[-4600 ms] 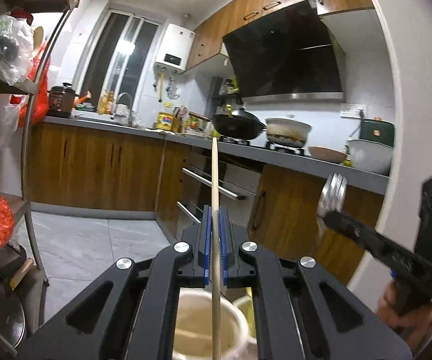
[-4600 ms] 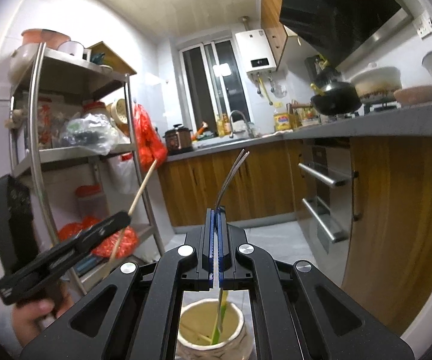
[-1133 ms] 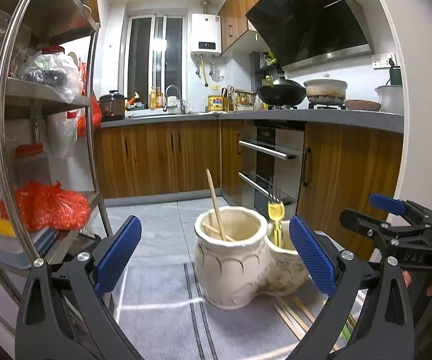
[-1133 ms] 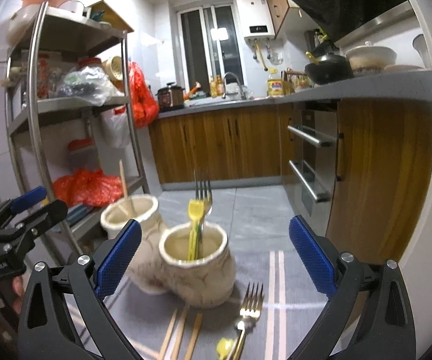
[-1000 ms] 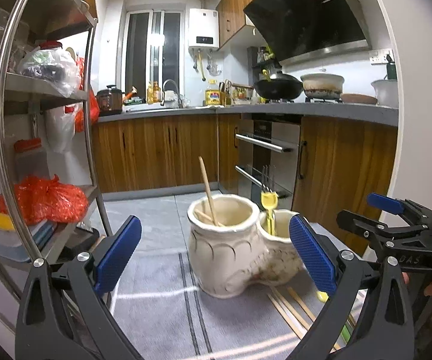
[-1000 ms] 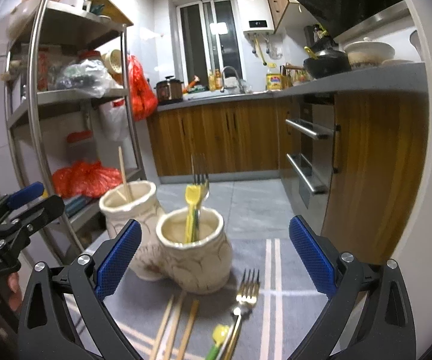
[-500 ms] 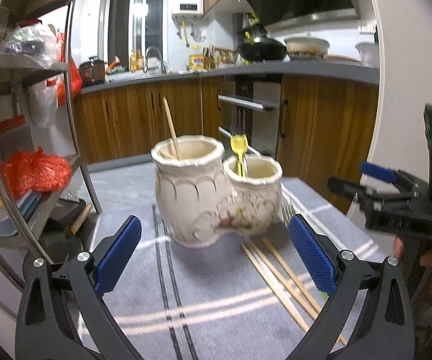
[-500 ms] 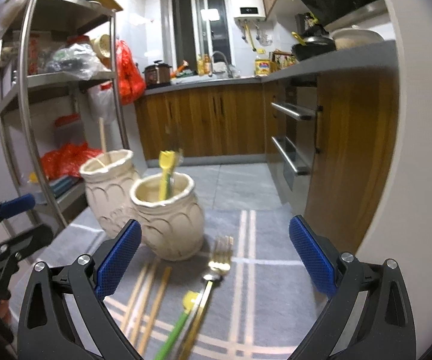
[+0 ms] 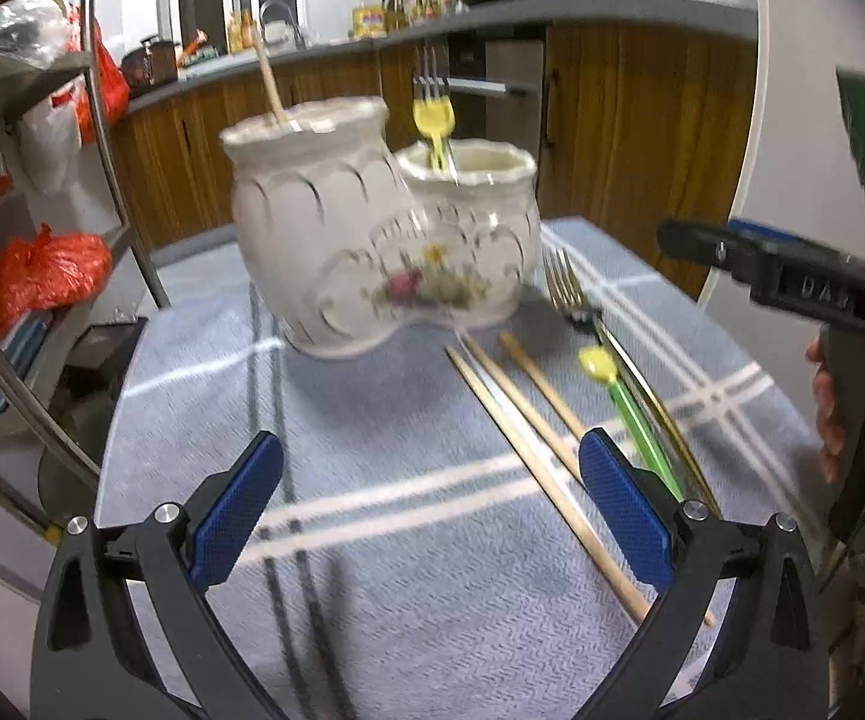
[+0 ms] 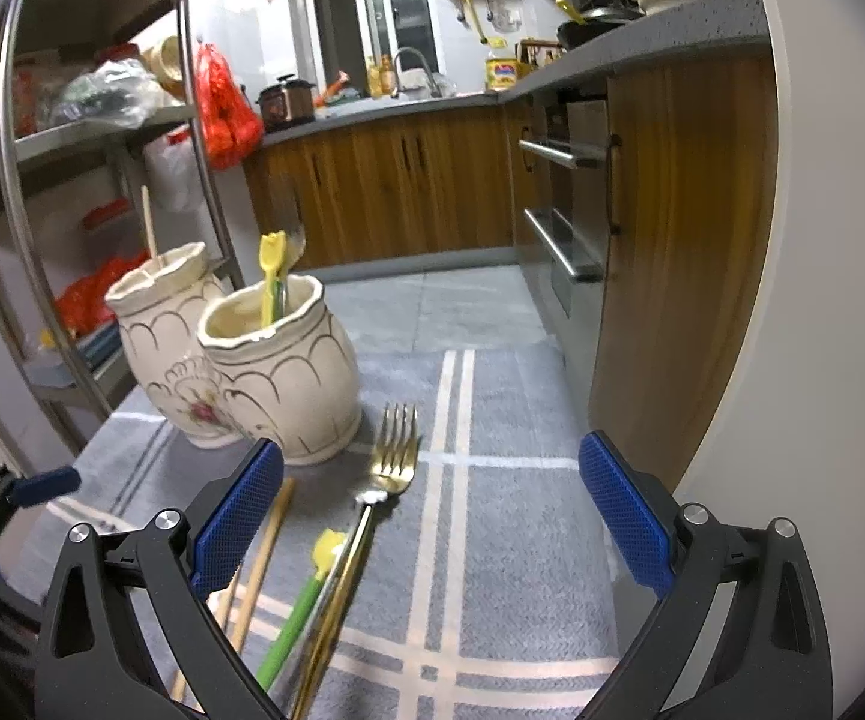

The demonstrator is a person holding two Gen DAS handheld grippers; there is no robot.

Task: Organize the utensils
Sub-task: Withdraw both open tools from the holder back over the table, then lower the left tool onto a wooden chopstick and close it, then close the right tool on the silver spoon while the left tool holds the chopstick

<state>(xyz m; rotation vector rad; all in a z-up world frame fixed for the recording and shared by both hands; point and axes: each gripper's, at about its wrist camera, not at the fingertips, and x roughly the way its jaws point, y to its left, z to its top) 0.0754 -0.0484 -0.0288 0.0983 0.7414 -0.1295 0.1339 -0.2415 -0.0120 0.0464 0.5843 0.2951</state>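
A white double pot (image 9: pixel 372 252) stands on the grey striped cloth (image 9: pixel 384 540). A chopstick (image 9: pixel 269 79) leans in its taller half; a yellow-tipped utensil (image 9: pixel 432 120) and a fork stand in the lower half. Just beside the pot lie a gold fork (image 10: pixel 393 450), a green-handled utensil (image 10: pixel 297 612) and loose chopsticks (image 9: pixel 528 432). The left gripper (image 9: pixel 432 516) and right gripper (image 10: pixel 429 516) both hang above the cloth, jaws spread wide and holding nothing.

Both wrist views low, near the grey cloth (image 9: pixel 408 546), facing forward, sharing ceramic holder (image 10: pixel 276 372), loose utensils
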